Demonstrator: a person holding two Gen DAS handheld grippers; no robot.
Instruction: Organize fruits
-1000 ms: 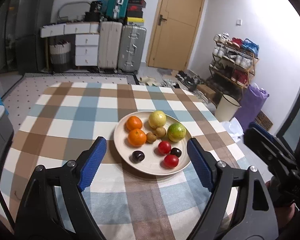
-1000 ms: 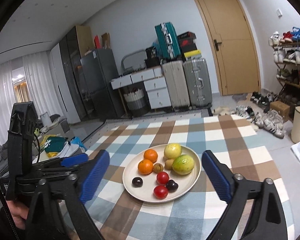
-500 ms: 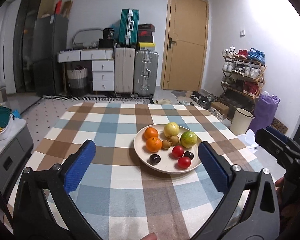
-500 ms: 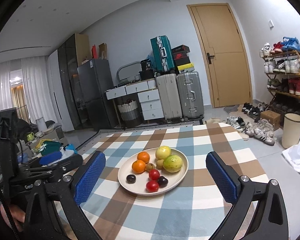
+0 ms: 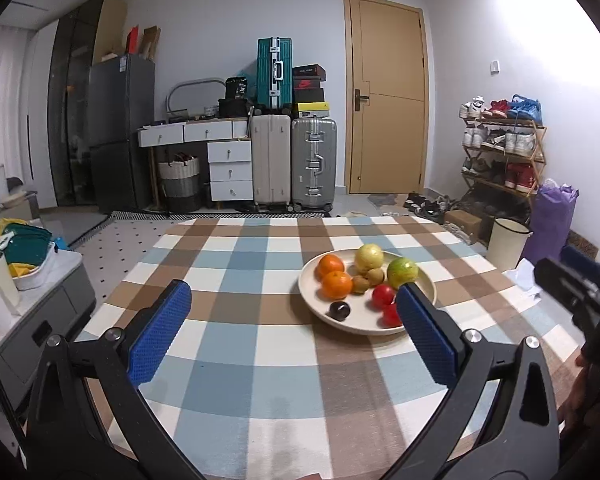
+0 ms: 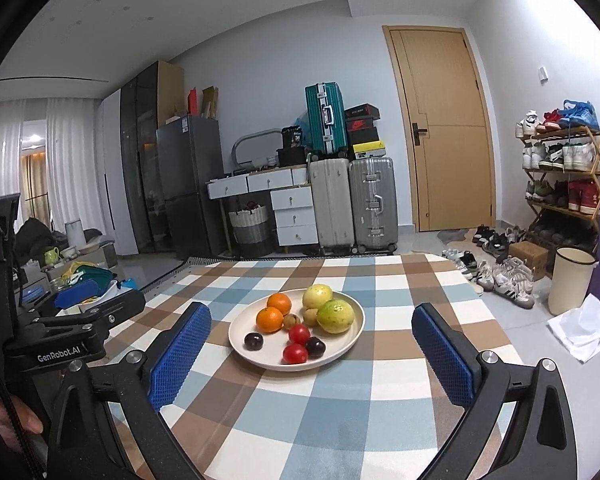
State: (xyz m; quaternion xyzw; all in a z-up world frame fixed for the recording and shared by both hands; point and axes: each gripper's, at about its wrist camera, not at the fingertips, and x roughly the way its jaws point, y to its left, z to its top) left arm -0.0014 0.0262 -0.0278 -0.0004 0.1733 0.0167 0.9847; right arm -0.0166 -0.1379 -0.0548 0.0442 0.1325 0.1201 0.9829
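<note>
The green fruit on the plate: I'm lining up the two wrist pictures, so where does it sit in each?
Left wrist view: the green fruit lies right of centre, at the plate's right rear, just above the blue pad of the right-hand finger.
Right wrist view: the green fruit lies near the centre, at the plate's right side.
Shared landmark: the yellow fruit, just behind and left of it in both.

Cream plate (image 6: pixel 352 344) on checked cloth: 2 oranges (image 6: pixel 274 312), yellow & green fruit, kiwis, 2 tomatoes, 2 dark plums.
</note>
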